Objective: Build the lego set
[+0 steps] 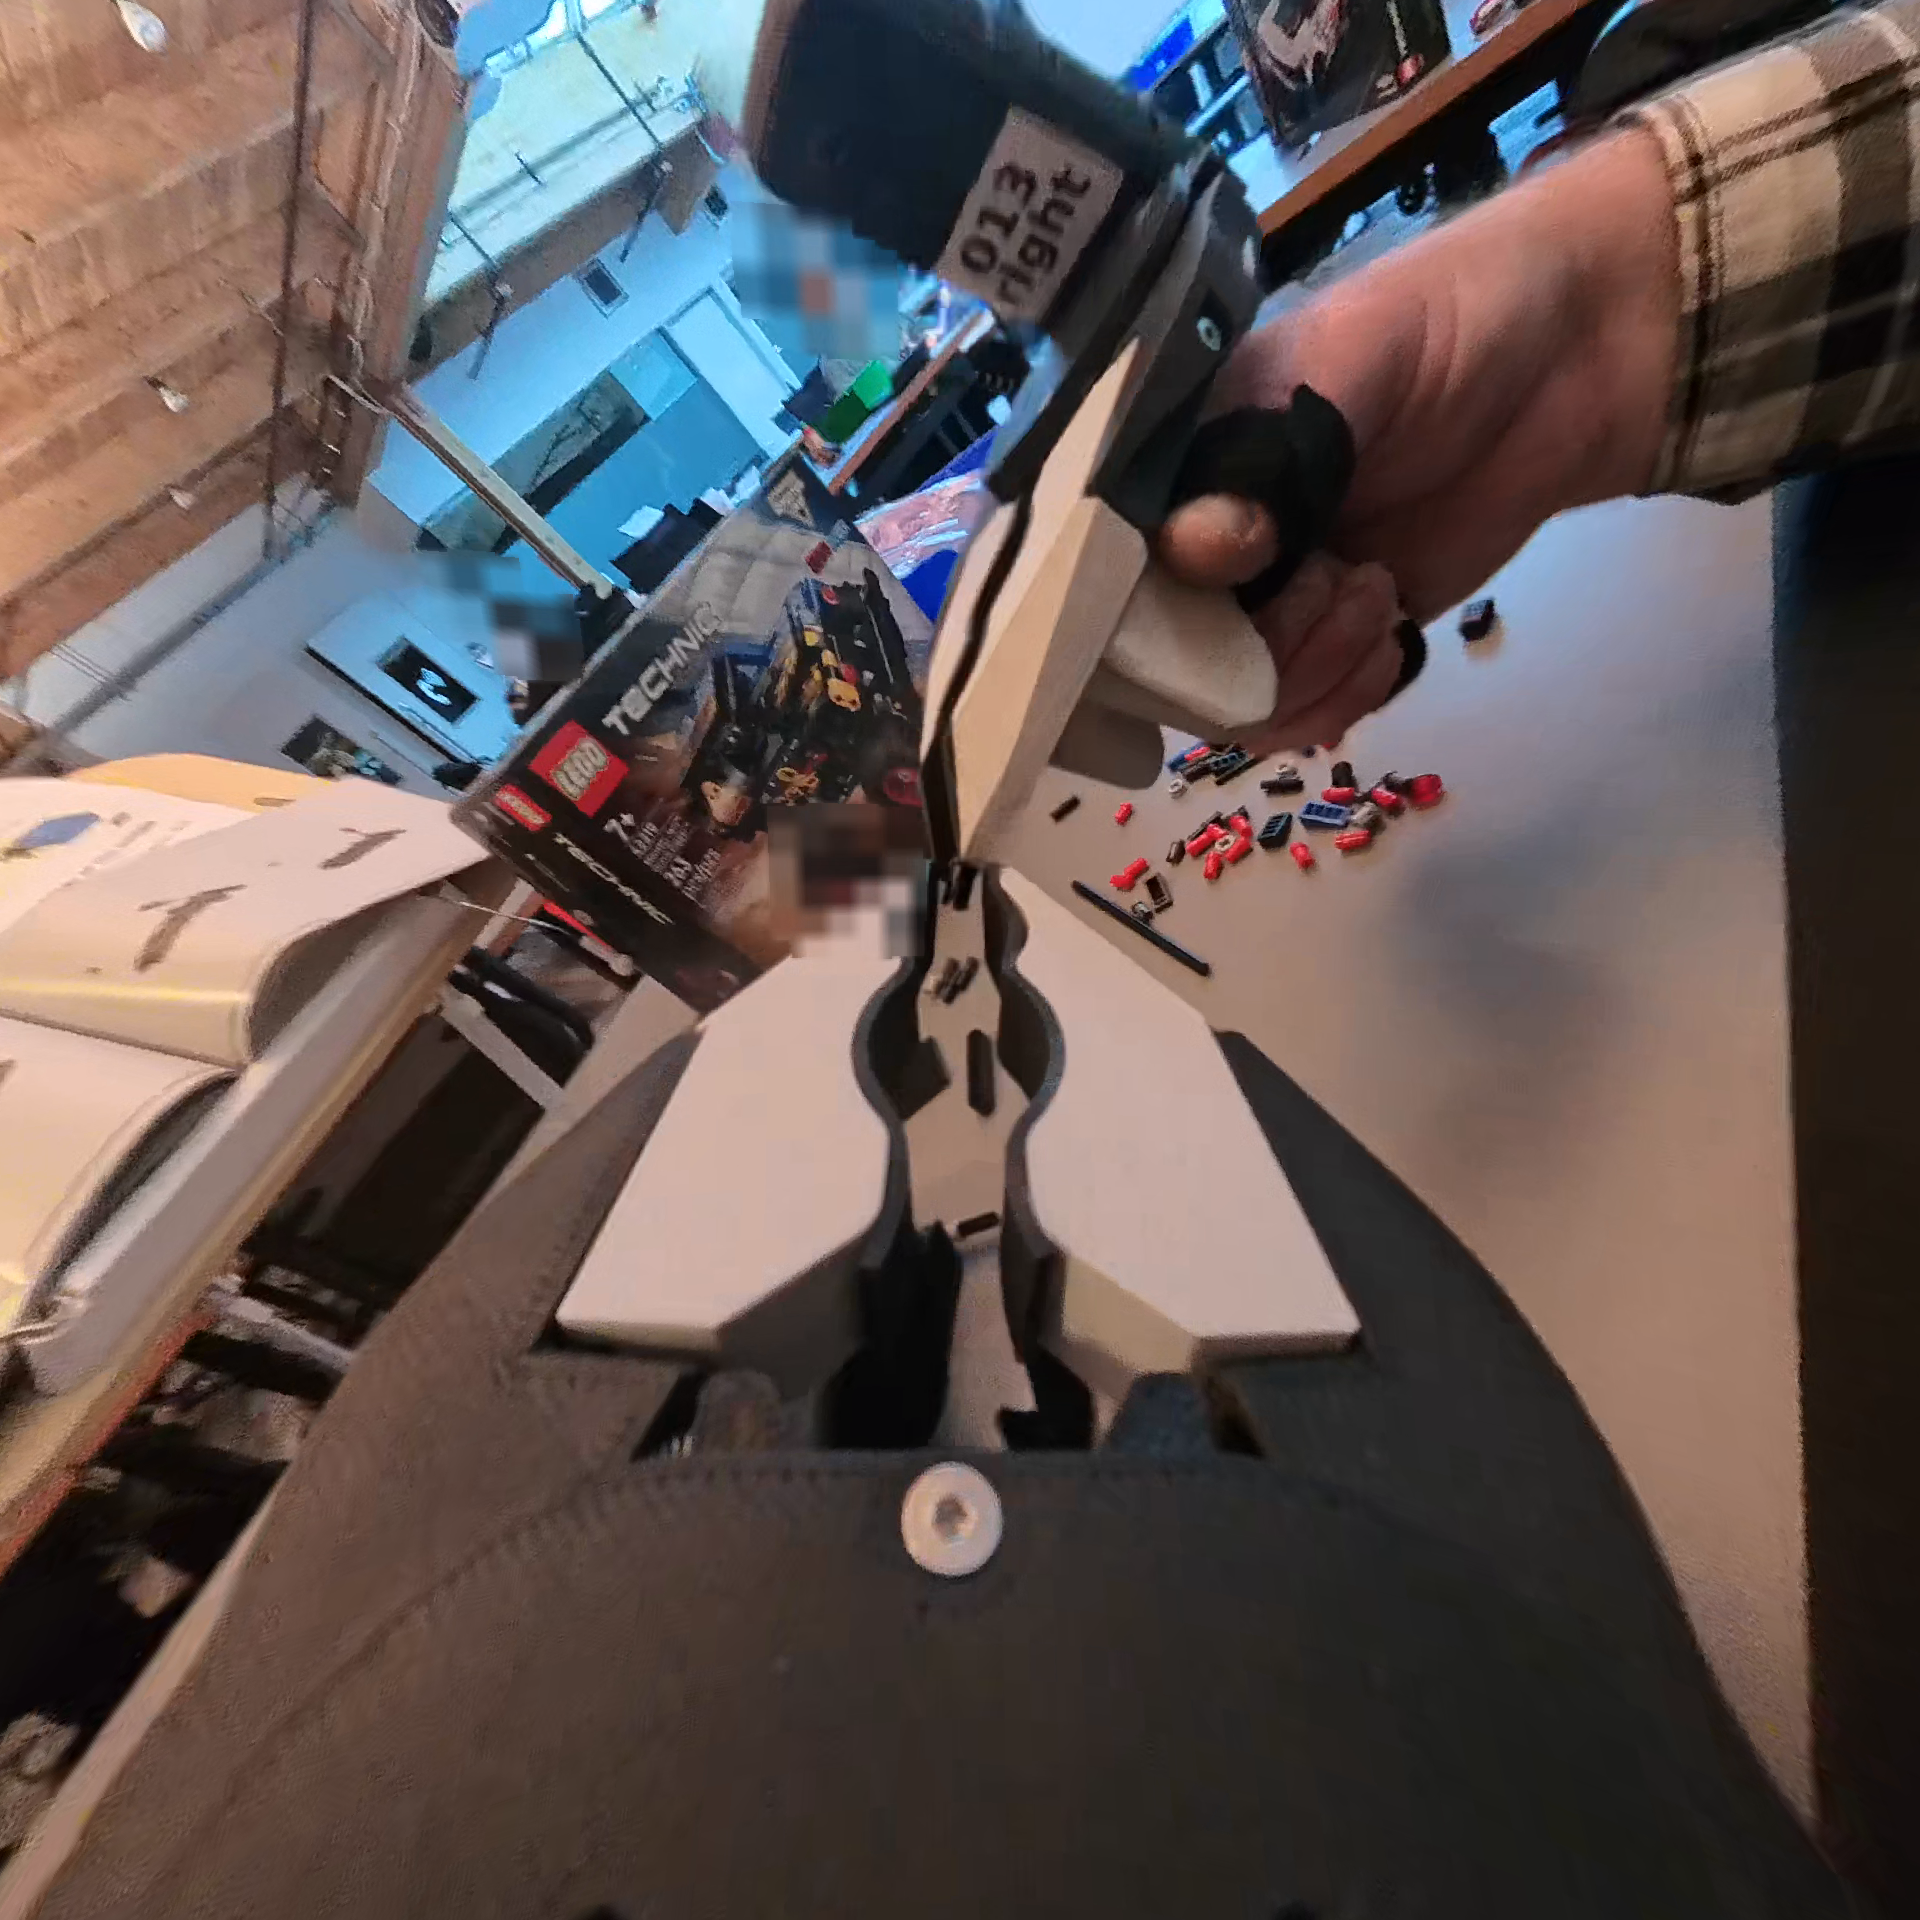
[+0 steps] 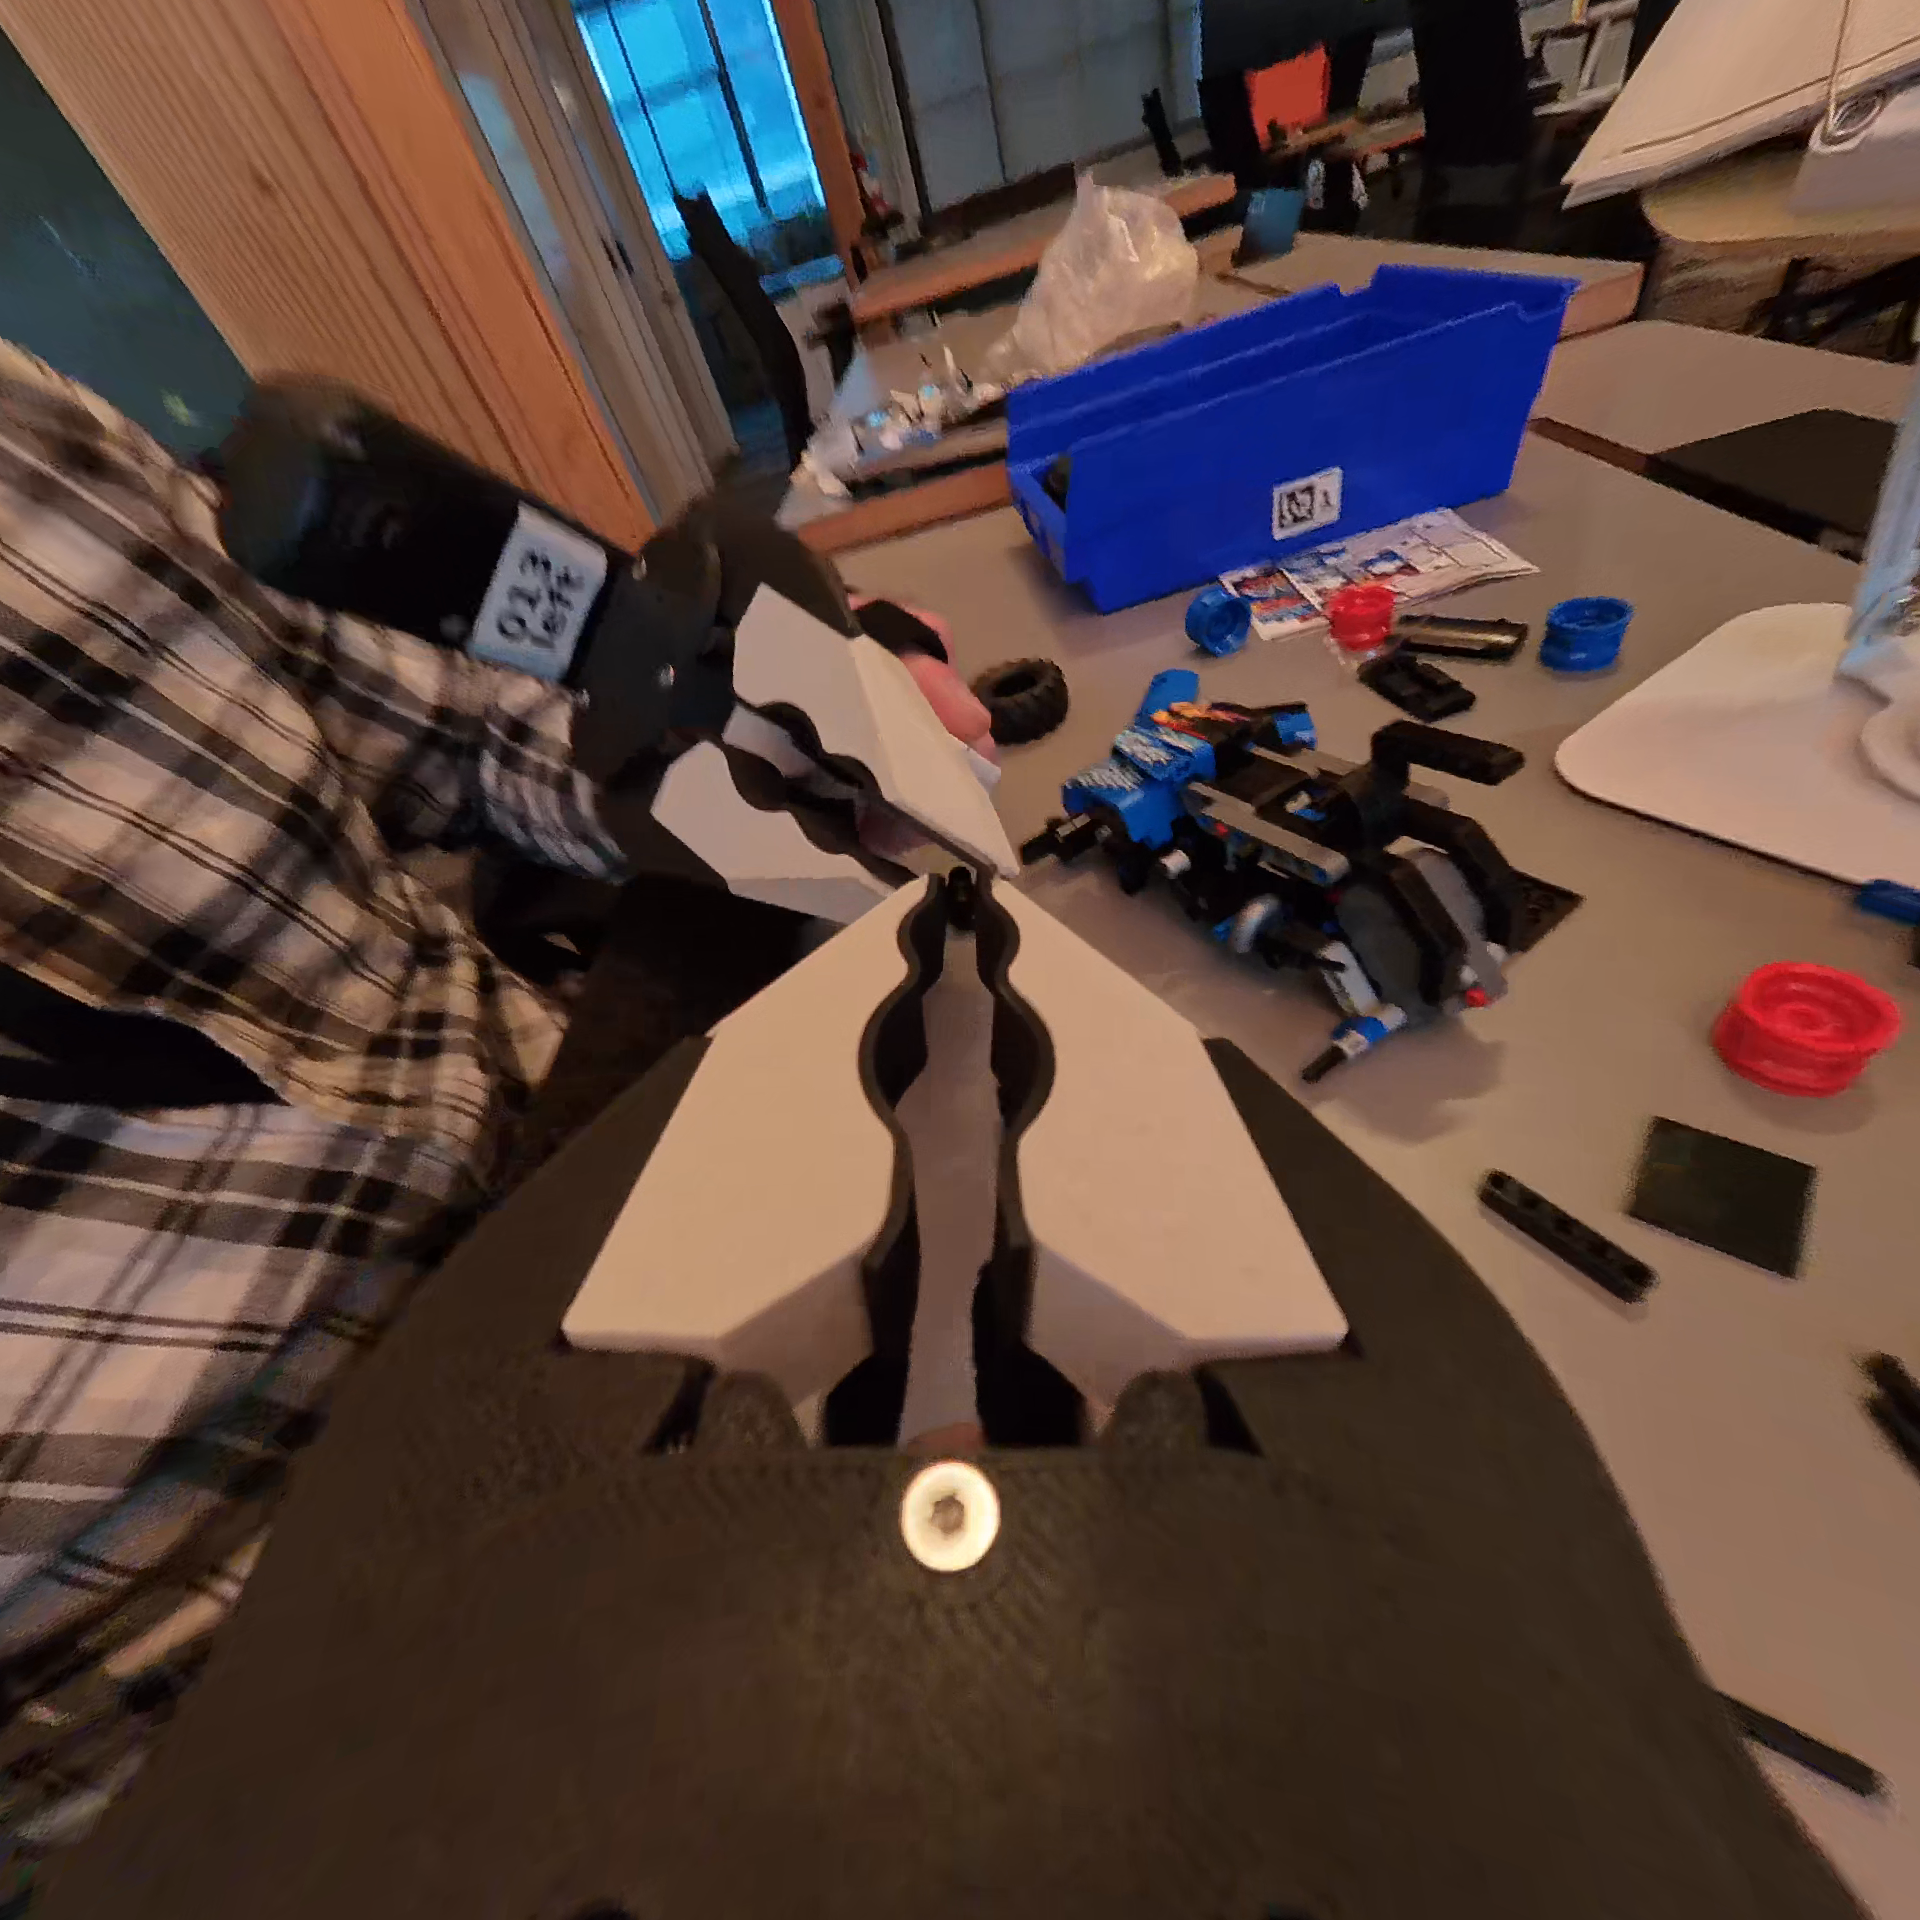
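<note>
the left gripper (image 1: 961,894) and right gripper (image 2: 961,899) meet tip to tip above the desk (image 2: 1558,1403), fingers of each pressed nearly together, both seemingly pinching one small black piece (image 2: 961,896), though which bears it i cannot tell. to the right lies the half-built blue and black model (image 2: 1309,842), with a red wheel (image 2: 1806,1027) farther right; to seat the piece well, i judge, keep tips aligned and push straight, gently

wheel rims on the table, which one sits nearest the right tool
The red wheel rim alone at the right, past the blue and black vehicle. The second red rim and both blue rims lie farther back by the blue bin.
</note>
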A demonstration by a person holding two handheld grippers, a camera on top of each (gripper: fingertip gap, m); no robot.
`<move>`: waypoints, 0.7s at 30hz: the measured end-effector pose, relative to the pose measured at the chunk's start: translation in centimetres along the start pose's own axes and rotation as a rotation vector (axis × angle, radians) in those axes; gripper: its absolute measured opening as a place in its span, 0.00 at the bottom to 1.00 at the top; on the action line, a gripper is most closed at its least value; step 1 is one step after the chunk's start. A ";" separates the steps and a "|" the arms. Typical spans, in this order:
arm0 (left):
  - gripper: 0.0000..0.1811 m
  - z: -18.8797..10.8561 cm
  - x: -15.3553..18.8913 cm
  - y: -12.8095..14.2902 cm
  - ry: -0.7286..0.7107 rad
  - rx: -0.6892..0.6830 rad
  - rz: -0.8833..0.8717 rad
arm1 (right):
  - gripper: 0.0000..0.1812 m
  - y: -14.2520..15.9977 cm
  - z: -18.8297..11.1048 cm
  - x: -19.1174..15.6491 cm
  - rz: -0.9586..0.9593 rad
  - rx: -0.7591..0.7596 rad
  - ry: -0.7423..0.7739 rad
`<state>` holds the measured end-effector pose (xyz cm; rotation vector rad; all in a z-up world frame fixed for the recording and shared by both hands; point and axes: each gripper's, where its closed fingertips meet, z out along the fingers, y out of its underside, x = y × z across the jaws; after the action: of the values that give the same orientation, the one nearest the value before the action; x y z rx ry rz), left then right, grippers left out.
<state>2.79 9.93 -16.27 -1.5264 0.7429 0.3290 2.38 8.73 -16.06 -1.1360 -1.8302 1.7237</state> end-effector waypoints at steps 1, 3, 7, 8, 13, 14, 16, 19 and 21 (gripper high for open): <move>0.04 0.2 0.4 0.5 0.033 -0.017 -0.024 | 0.01 0.6 0.0 0.3 -0.042 -0.046 0.028; 0.09 0.5 1.9 2.2 0.152 -0.096 -0.086 | 0.02 2.3 -0.1 0.9 -0.118 -0.155 0.083; 0.21 0.3 5.7 6.0 0.408 -0.286 -0.261 | 0.01 6.0 -0.4 1.8 -0.290 -0.420 0.175; 0.21 0.3 6.2 6.9 0.424 -0.329 -0.254 | 0.01 6.8 -0.4 1.9 -0.332 -0.481 0.188; 0.13 0.1 8.4 9.7 0.505 -0.472 -0.251 | 0.01 9.3 0.2 2.4 -0.471 -0.707 0.198; 0.09 0.1 8.4 9.6 0.511 -0.467 -0.267 | 0.01 9.5 0.4 2.4 -0.485 -0.726 0.193; 0.04 0.2 8.3 9.9 0.510 -0.477 -0.264 | 0.01 10.1 0.5 2.7 -0.520 -0.782 0.198; 0.03 0.2 8.4 9.9 0.517 -0.474 -0.282 | 0.01 10.7 0.5 2.6 -0.555 -0.843 0.173; 0.03 0.3 8.4 9.9 0.525 -0.472 -0.293 | 0.01 10.7 0.5 2.7 -0.570 -0.862 0.169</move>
<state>2.90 8.65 -29.21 -2.1821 0.8666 -0.1406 3.52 9.59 -26.97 -0.8326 -2.5231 0.4951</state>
